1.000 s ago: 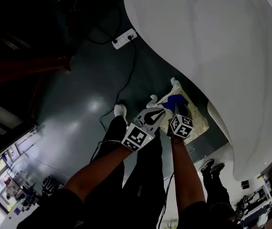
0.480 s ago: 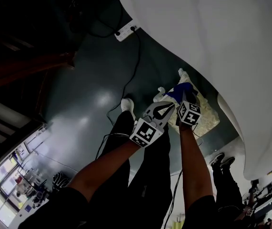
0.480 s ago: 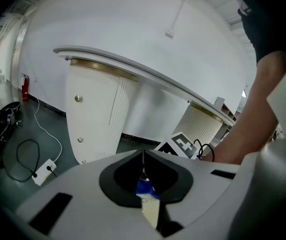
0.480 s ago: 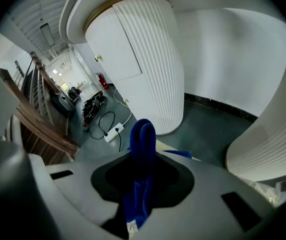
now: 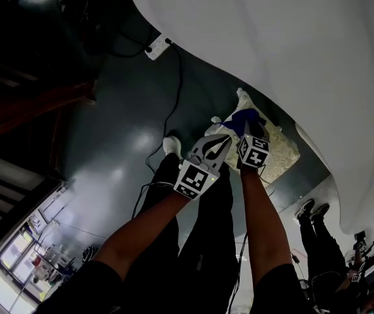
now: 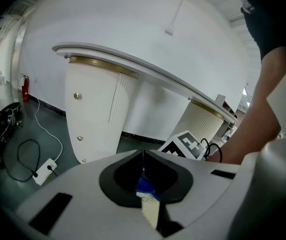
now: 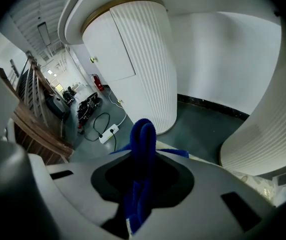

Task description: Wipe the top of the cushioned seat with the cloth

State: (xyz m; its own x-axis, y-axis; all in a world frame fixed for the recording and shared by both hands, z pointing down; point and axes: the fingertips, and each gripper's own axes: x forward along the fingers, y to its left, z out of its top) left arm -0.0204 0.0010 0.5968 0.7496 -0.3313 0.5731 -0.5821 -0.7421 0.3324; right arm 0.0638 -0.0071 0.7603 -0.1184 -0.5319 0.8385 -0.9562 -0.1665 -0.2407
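Note:
The cream cushioned seat [image 5: 276,153] stands on the dark floor under the edge of a big white desk. A blue cloth [image 5: 242,119] is bunched over its near end. My right gripper [image 5: 248,135] is shut on the cloth, and a blue loop [image 7: 143,139] sticks up past its tips. My left gripper [image 5: 221,142] sits just to the left, jaws closed. A thin strip of blue cloth [image 6: 145,185] shows in their seam, with a bit of the cream seat [image 6: 151,212] below. Most of the seat is hidden by the grippers and the desk.
The white curved desk [image 5: 291,44] overhangs the seat, and its ribbed pedestals [image 6: 95,114] [image 7: 137,59] stand close by. A power strip [image 5: 155,46] with a black cable [image 5: 172,103] lies on the floor. The person's shoe [image 5: 170,146] and a bystander's feet [image 5: 312,210] are nearby.
The head view has swung, so the desk now fills more of the frame. Both grippers stay together at the cloth over the seat's near end, lifted slightly toward the desk edge.

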